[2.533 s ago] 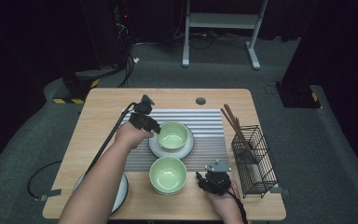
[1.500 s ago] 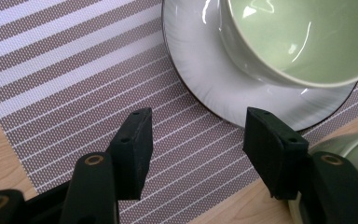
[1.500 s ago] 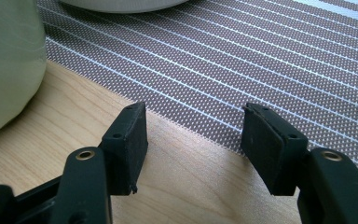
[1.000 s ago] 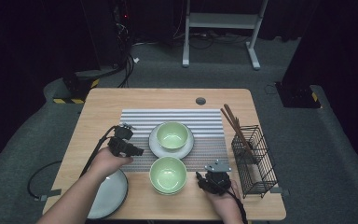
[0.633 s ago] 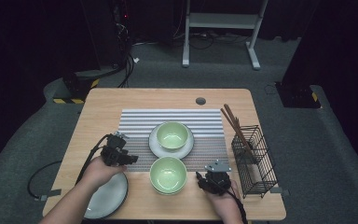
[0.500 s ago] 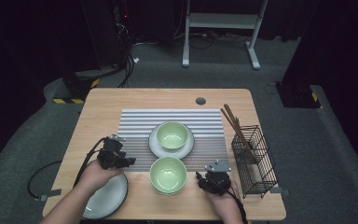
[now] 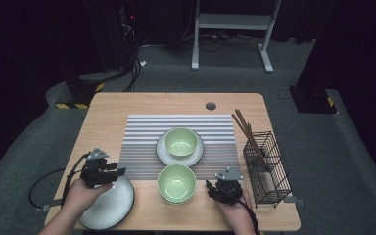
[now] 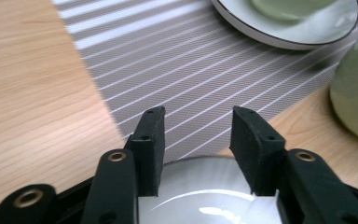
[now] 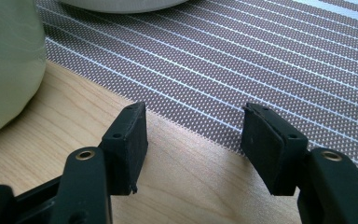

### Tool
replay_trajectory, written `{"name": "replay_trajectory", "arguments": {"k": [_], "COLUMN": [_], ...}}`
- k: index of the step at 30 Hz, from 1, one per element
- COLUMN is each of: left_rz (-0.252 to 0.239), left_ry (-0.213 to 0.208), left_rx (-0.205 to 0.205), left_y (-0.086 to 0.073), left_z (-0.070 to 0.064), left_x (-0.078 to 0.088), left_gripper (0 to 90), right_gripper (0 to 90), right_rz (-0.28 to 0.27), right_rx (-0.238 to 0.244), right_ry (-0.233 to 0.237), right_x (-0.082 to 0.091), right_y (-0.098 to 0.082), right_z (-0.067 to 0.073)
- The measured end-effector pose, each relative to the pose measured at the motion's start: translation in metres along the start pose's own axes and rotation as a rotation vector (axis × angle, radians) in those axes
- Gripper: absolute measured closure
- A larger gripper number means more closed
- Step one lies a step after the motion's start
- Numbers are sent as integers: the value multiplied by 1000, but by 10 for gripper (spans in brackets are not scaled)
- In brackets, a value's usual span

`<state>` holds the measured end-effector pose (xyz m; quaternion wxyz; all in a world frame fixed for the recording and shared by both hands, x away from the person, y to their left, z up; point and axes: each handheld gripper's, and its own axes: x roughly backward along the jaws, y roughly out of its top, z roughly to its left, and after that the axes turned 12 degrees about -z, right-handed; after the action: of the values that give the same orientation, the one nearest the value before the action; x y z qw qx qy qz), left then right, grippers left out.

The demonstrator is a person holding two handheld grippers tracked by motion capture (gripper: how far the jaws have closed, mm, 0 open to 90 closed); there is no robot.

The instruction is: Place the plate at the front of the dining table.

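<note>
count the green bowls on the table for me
2. One green bowl sits on the white plate on the striped mat. The other bowl stands on the bare table at the mat's near edge, between the grippers.

My left gripper (image 7: 108, 172) low at near left, jaws parted, just been closing, nothing pinched between pads. My right gripper (image 7: 214, 188) at near right, jaws apart, empty. Both forearms in from bottom.
</note>
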<state>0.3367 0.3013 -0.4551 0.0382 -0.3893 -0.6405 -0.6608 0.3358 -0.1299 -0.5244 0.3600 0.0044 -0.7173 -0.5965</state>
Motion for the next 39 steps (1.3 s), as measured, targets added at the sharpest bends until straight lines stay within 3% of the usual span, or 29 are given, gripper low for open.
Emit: {"name": "replay_trajectory", "arguments": {"k": [5, 11, 13, 18, 21, 26, 29, 32, 36, 39], "left_rz": [-77, -135, -154, -188, -210, -213, -210, -196, -175, -160], "left_ry": [33, 58, 72, 89, 112, 148, 144, 171, 190, 213], "left_rx": [1, -16, -20, 16, 55, 49, 88, 69, 82, 58], "left_y": [-13, -34, -41, -57, -62, -69, -72, -75, -78, -78], "left_z": [25, 49, 57, 75, 83, 94, 100, 102, 105, 103], "left_x": [23, 42, 44, 40, 35, 25, 21, 18, 14, 11], "left_gripper": [634, 720, 730, 718, 648, 617, 562, 548, 528, 500], "right_gripper": [407, 408, 408, 408, 408, 408, 409, 410, 408, 409], "right_rz": [1, 1, 1, 0, -1, -1, -1, 0, -1, -1], "right_rx": [0, -2, -2, -2, 2, 3, 6, -4, -3, -3], "right_ry": [-1, -6, -6, -9, -13, -15, -19, -14, -14, -14], "right_x": [0, 0, 0, 0, 0, 0, 0, 0, 0, 1], "right_y": [0, 0, 0, 0, 0, 0, 0, 0, 0, 0], "right_z": [0, 1, 1, 1, 2, 2, 3, 2, 2, 2]}}
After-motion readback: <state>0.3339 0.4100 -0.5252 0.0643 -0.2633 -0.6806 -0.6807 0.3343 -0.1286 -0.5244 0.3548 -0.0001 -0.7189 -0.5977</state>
